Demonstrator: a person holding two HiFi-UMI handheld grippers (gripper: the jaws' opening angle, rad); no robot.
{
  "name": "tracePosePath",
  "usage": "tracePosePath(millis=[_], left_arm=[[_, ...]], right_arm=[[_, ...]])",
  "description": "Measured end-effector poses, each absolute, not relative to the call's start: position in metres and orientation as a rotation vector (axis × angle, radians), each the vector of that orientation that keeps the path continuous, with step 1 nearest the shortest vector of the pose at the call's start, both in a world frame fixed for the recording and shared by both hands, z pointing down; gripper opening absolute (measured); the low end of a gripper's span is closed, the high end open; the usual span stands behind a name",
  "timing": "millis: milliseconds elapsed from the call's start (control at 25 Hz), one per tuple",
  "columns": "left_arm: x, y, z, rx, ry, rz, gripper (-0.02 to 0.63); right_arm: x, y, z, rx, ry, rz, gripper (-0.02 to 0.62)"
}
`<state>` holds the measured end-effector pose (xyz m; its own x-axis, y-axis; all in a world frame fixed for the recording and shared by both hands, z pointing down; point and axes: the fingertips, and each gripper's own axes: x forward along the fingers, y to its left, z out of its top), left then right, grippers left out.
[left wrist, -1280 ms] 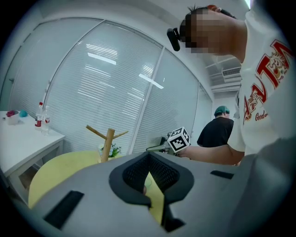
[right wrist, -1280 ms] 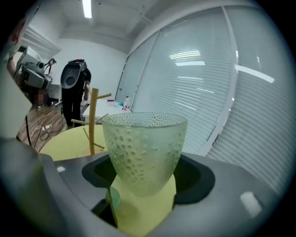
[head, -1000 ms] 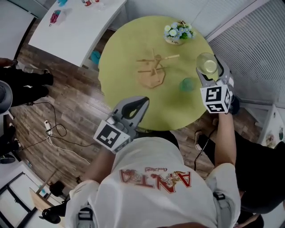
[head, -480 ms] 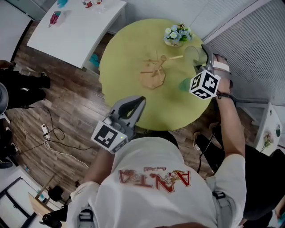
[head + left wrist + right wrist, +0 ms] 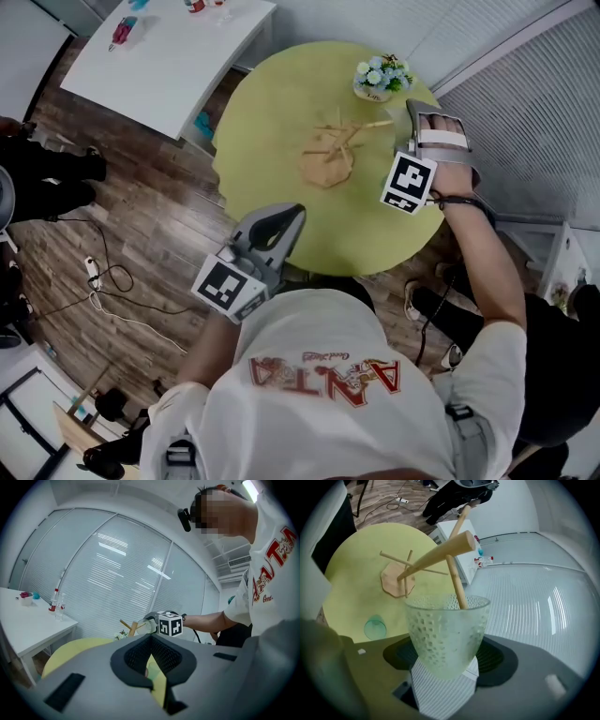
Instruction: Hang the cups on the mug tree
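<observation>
My right gripper [image 5: 446, 651] is shut on a clear dimpled glass cup [image 5: 445, 632], mouth toward the wooden mug tree [image 5: 423, 563]. One thin peg [image 5: 457, 585] reaches the cup's rim; I cannot tell whether it goes inside. In the head view that gripper [image 5: 418, 127] is at the tree's [image 5: 330, 155] right side, and its hand and marker cube hide the cup. A green cup [image 5: 375, 626] lies on the round yellow table [image 5: 351, 564]. My left gripper [image 5: 292, 217] hovers shut and empty at the table's near edge; the left gripper view shows its fingertips [image 5: 151, 638] meeting.
A small pot of flowers [image 5: 380, 77] stands at the table's far edge behind the tree. A white table [image 5: 169, 56] with bottles is at the upper left. Cables [image 5: 112, 281] lie on the wooden floor. A blind-covered wall [image 5: 534, 103] is on the right.
My right gripper has carried the glass cup left to the mug tree and rolled, turning the mouth toward the pegs. Its cube now hides the green cup from above. The left gripper barely shifted.
</observation>
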<state>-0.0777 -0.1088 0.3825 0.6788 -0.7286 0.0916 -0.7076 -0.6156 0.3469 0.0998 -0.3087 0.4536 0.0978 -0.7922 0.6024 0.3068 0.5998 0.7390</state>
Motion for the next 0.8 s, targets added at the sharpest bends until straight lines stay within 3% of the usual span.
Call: tracePosePath(millis=[800], left_arm=[[-0.095, -0.109, 0.385, 2.535, -1.116, -0.094, 0.009]], right_arm=[[0.066, -0.295, 0.458, 0.306, -0.943, -0.993, 0.345]])
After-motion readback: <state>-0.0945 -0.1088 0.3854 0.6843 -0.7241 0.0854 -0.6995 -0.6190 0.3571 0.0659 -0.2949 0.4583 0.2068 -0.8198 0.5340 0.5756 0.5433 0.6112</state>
